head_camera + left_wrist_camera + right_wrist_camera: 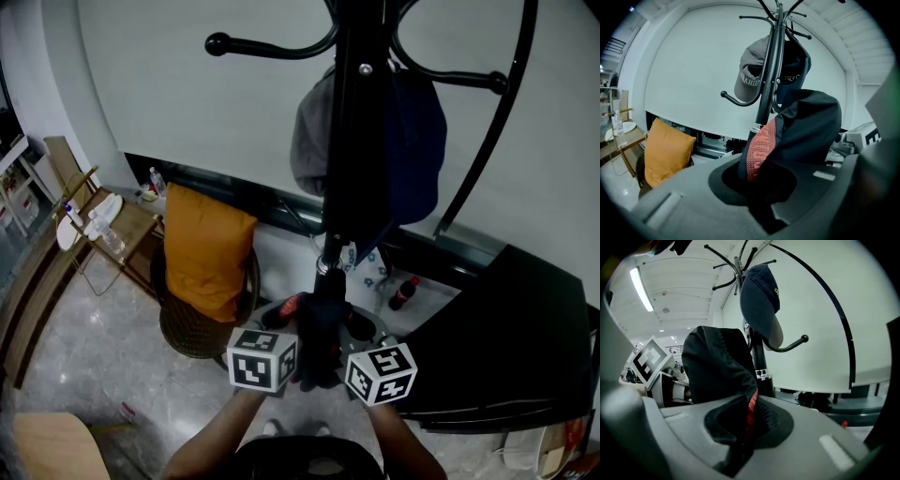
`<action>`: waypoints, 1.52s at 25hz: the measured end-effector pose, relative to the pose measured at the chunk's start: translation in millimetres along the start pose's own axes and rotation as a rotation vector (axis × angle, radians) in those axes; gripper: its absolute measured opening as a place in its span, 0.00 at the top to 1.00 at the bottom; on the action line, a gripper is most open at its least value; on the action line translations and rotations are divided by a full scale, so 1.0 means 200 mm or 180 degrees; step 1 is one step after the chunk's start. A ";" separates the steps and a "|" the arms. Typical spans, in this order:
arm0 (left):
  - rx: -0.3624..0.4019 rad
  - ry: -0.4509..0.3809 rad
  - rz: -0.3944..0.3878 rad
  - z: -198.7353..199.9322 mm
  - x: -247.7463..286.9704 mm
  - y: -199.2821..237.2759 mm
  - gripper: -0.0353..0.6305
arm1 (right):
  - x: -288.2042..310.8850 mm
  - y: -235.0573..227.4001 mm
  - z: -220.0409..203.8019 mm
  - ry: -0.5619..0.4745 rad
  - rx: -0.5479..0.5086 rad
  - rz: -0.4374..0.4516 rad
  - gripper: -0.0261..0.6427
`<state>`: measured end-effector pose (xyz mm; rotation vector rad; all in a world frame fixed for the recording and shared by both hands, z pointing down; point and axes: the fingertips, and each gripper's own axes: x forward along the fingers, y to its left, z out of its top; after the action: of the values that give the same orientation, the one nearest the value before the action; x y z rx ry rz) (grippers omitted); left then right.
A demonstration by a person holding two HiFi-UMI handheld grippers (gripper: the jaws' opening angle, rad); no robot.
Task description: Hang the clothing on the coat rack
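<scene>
Two grippers, the left gripper (761, 192) and the right gripper (743, 427), are clamped on one dark garment (806, 133) with red knit trim, held bunched between them, presumably for lifting to the coat rack (352, 141) just ahead, where a grey cap (750, 79) and a navy cap (759, 301) are already hung

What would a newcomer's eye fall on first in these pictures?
The black coat rack fills the middle of the head view, with a grey cap and a navy cap hanging on it. Just below, the left gripper and right gripper both clamp a black garment with red knit trim. An orange cushion sits on a chair at the left.
</scene>
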<state>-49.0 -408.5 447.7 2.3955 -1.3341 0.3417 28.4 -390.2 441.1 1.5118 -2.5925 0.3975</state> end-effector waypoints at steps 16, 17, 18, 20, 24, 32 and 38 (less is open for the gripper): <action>-0.0038 0.0055 -0.0062 -0.08 0.00 -0.03 0.91 | -0.02 0.00 -0.07 0.0065 -0.0006 -0.0029 0.92; -0.0041 0.0056 -0.0065 -0.08 0.00 -0.04 0.91 | -0.02 0.01 -0.07 0.0067 -0.0004 -0.0037 0.92; -0.0044 0.0054 -0.0067 -0.09 -0.01 -0.04 0.91 | -0.03 0.01 -0.08 0.0067 0.0001 -0.0046 0.92; -0.0050 0.0048 -0.0068 -0.10 -0.01 -0.04 0.91 | -0.04 0.01 -0.09 0.0066 0.0008 -0.0062 0.92; -0.0056 0.0045 -0.0066 -0.12 -0.03 -0.05 0.91 | -0.05 0.02 -0.10 0.0074 0.0005 -0.0073 0.92; -0.0050 0.0055 -0.0052 -0.16 -0.06 -0.07 0.91 | -0.08 0.04 -0.13 0.0083 -0.0030 -0.0090 0.92; -0.0053 0.0061 -0.0023 -0.18 -0.08 -0.09 0.91 | -0.10 0.05 -0.14 0.0103 -0.0035 -0.0079 0.92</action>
<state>-44.1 -371.8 470.5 2.3769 -1.3144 0.3490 28.3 -360.7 461.7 1.5196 -2.5446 0.4010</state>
